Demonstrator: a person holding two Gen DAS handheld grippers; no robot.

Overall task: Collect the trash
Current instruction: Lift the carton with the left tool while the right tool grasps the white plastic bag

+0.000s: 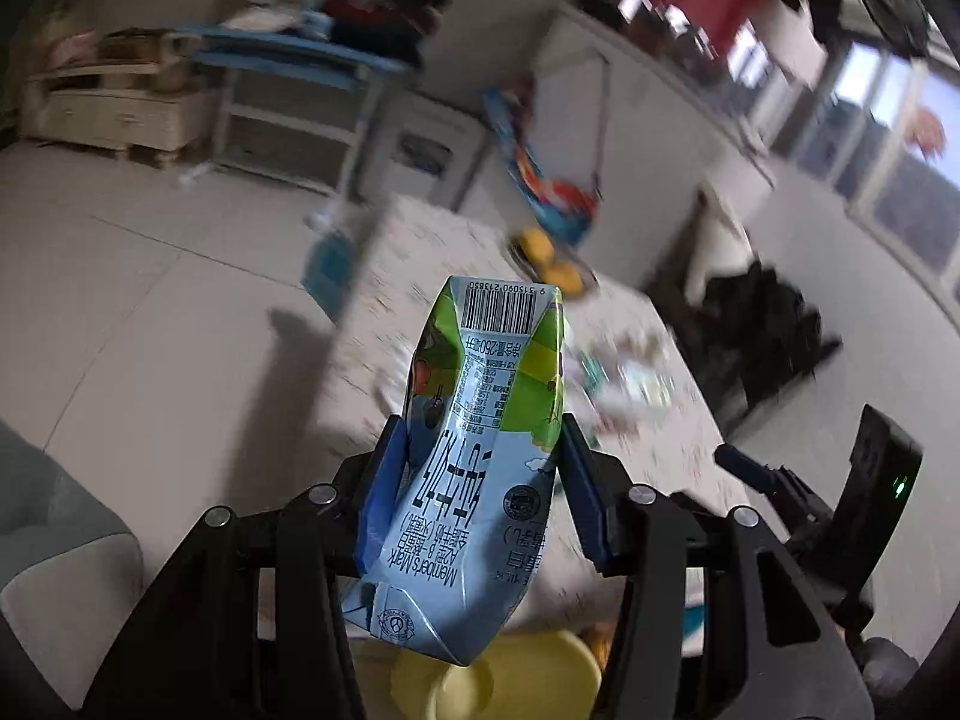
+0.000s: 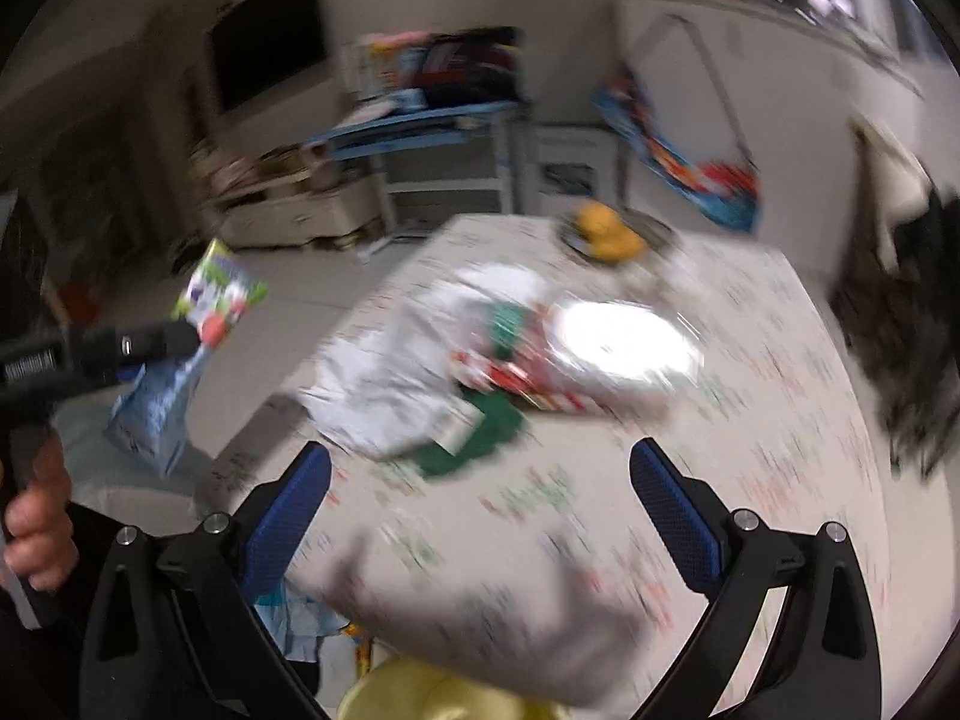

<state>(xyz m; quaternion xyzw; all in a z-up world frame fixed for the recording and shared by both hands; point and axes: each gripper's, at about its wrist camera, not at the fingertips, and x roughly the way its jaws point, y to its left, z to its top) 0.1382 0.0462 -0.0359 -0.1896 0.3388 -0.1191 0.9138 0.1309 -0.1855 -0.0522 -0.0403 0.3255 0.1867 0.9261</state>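
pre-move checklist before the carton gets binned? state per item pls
1. Left hand-held gripper clamped on crushed milk carton: ok.
2. Carton lifted clear of table: ok, seen in the right wrist view.
3. Right hand-held gripper open, nothing between its fingers: ok.
4. Bin located: cannot tell; a yellow object shows below the carton, identity unclear.
5. Trash left on table: not ok; white wrapper and red-green packaging remain.
6. Image sharpness: not ok, both views motion-blurred.
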